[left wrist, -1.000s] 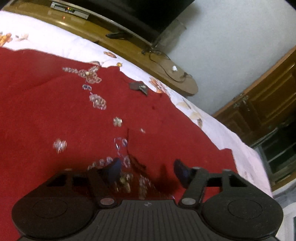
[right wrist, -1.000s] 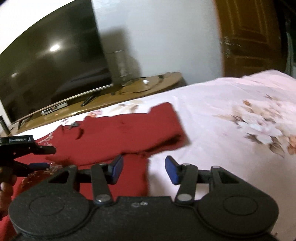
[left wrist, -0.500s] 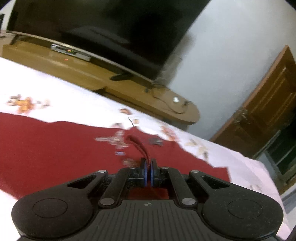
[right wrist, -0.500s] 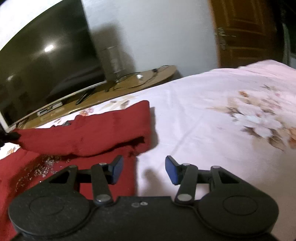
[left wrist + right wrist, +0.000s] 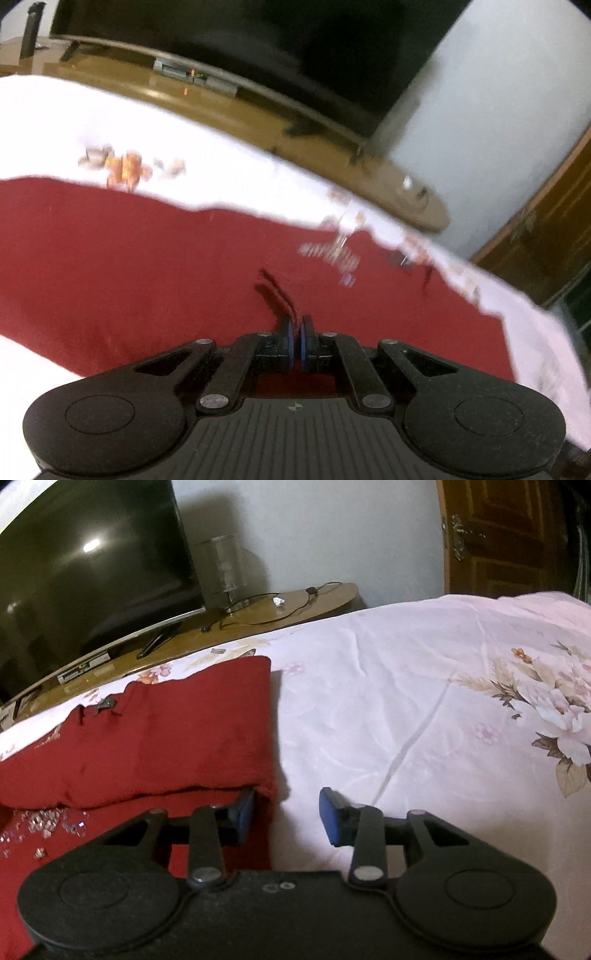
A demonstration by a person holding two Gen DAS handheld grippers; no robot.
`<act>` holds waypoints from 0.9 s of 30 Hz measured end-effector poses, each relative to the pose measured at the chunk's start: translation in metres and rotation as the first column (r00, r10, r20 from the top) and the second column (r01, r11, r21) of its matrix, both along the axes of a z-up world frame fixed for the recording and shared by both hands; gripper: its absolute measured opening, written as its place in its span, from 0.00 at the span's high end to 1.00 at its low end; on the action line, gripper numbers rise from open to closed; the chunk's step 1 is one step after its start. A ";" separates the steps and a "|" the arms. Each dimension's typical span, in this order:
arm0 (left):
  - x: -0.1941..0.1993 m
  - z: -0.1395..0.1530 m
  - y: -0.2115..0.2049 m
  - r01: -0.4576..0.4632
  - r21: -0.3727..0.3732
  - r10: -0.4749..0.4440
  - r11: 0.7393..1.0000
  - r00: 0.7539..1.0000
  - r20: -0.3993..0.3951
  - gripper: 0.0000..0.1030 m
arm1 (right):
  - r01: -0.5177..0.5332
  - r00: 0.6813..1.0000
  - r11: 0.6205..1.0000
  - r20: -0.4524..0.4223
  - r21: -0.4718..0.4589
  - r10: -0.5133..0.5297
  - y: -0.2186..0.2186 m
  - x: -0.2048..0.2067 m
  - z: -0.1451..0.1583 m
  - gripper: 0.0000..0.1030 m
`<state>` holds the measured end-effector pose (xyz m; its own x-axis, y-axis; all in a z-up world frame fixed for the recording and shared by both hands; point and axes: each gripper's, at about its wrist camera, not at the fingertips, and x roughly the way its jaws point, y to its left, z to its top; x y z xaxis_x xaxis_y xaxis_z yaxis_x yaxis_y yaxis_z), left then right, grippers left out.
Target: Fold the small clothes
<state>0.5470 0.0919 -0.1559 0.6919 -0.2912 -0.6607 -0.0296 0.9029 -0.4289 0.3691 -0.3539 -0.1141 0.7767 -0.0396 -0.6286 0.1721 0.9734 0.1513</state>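
Behind the bed: a pale wall, a dark curved television [image 5: 92, 572] on a long glossy wooden stand [image 5: 280, 605] with a rounded right end, and a brown panelled door [image 5: 509, 535] at far right. Bedsheet [image 5: 424, 709] pale pink, thin and creased, printed with large flowers toward the right.

Red garment [image 5: 177, 738] of soft, matte, slightly fuzzy cloth, spread on the bed's left part, long axis running left to right. Top layer doubled over the lower one, its free edge facing the near side, its short straight right end pointing at the stand. Sequin-like embroidery [image 5: 44, 823] glinting on the lower layer at near left; small dark tag at the far edge.

Left gripper [image 5: 295, 345]: fingers pressed together, a pinch of red cloth clamped between the blue pads, a taut ridge running away from them. View blurred.

Right gripper [image 5: 286, 814]: fingers apart and closing, low at the garment's near right corner; left pad [image 5: 242, 814] tucked at the fold's edge, right pad over bare sheet, the cloth's edge between them but not pressed.

Wide open sheet to the right of the garment; only a narrow strip beyond its far edge before the stand.
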 end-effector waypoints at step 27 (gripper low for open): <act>-0.006 0.031 -0.007 -0.050 0.016 0.045 0.999 0.974 0.223 0.97 | -0.114 0.988 0.988 0.093 -0.108 0.124 -0.009 0.043 0.028 0.84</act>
<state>0.5406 0.0844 -0.1245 0.8349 -0.2422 -0.4943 0.0213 0.9115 -0.4107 0.4123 -0.3626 -0.0863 0.8378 -0.0035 -0.5459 0.0437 0.9972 0.0607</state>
